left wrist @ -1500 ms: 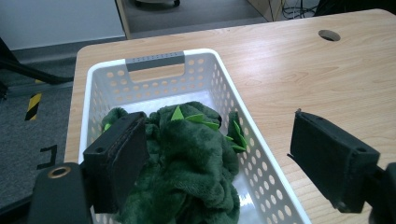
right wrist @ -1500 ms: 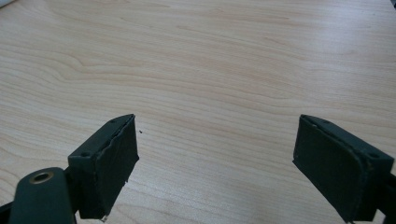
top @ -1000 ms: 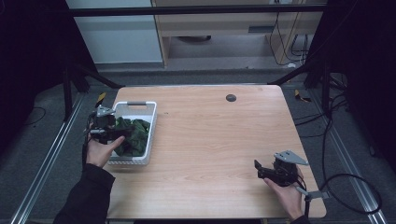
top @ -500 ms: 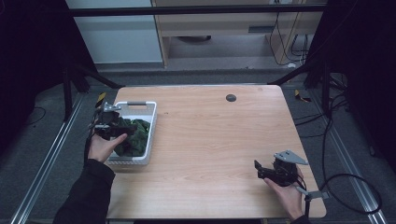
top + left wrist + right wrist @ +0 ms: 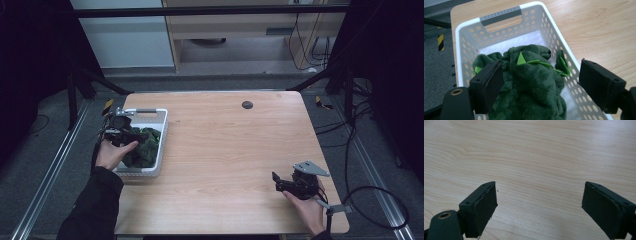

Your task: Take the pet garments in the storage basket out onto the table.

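Over the table's [image 5: 225, 150] left edge, the left gripper [image 5: 120, 131] hangs above the white basket [image 5: 159, 134] holding a dark green plush toy [image 5: 145, 147]. Its own view shows what the high view blurs — light green felt spikes [image 5: 544, 64] along the toy, its length running away from the camera toward the grey handle [image 5: 500, 15]. Jaws apart, straddling the plush. Near the right corner, the right gripper [image 5: 286, 183] gapes over bare wood — its 2 jaws wide apart.
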The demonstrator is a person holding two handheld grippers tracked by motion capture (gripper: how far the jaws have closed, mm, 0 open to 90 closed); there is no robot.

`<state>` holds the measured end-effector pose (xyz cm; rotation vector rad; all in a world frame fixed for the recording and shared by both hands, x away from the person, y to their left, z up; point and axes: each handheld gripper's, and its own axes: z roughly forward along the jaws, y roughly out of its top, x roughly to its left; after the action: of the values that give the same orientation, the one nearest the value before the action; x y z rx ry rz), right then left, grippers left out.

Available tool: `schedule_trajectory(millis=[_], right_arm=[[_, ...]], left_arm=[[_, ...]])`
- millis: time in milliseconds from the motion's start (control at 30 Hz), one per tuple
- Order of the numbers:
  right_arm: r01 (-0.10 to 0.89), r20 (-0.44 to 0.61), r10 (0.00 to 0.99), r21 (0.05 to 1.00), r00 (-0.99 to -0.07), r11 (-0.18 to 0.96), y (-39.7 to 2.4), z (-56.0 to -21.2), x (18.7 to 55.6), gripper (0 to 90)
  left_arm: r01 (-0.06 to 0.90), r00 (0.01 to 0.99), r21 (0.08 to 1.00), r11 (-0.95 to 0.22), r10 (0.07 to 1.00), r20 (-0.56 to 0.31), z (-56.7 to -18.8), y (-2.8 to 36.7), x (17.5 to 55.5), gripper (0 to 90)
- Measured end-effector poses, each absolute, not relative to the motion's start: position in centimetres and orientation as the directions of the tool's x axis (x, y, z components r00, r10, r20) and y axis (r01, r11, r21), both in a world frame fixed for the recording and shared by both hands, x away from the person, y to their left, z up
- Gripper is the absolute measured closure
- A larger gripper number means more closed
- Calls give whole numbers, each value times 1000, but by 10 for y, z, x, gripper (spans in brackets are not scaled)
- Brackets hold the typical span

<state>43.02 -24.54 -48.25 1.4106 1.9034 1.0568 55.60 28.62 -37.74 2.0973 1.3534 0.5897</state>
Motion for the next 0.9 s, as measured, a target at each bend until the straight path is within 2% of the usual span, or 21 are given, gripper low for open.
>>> schedule_trajectory(millis=[467,900], right_arm=[[536,28,951,831,-307,148,-245,-483,431,125],[539,27,950,828,-311,153,-245,-484,431,125]], left_arm=[[718,409,594,-363,910,62,-387,283,568,206],[748,415,540,-385,907,72,-400,285,575,256]])
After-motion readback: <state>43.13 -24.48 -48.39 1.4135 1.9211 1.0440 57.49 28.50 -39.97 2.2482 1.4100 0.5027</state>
